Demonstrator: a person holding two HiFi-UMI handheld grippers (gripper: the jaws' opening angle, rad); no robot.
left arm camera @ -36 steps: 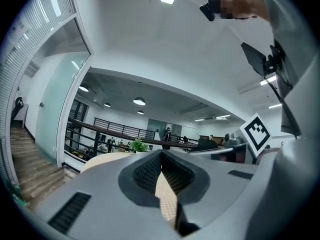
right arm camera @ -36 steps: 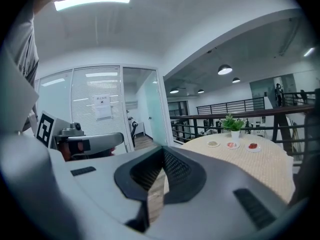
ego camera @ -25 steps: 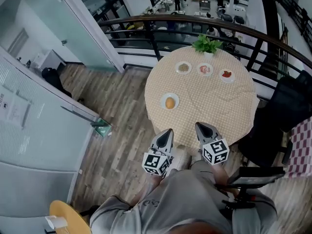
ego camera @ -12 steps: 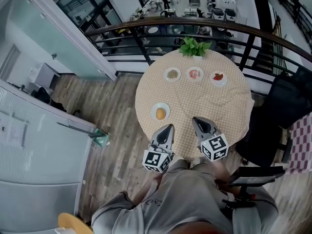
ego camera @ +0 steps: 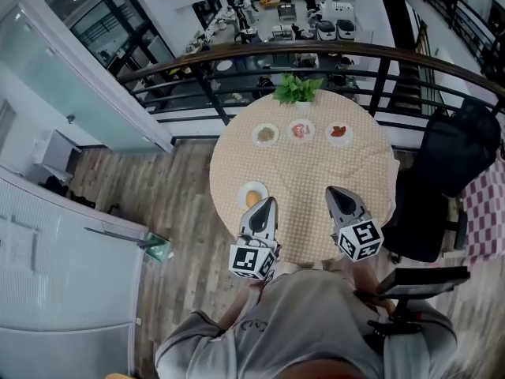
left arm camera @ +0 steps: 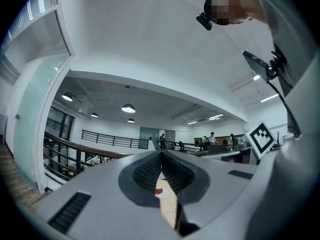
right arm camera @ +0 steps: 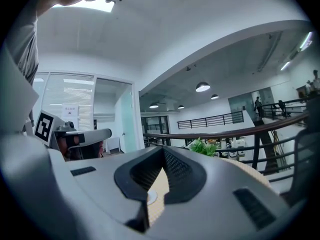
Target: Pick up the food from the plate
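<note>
Both clenched and empty, your left claw [ego camera: 267, 204] and right claw [ego camera: 337, 193] hover at the counter [ego camera: 316, 164] edge. The left is just beside the plate [ego camera: 243, 189] of orange food [ego camera: 252, 200], presumably its target.

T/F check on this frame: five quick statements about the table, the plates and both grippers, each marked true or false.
1. Four plates sit on the round table. True.
2. The near plate holds orange food. True.
3. The left gripper grips that food. False: its jaws are shut on nothing, and the food lies on its plate.
4. The plant stands at the table's near edge. False: it stands at the far edge, by the railing.
5. The right gripper is wide open. False: its jaws are shut, with nothing between them.
</note>
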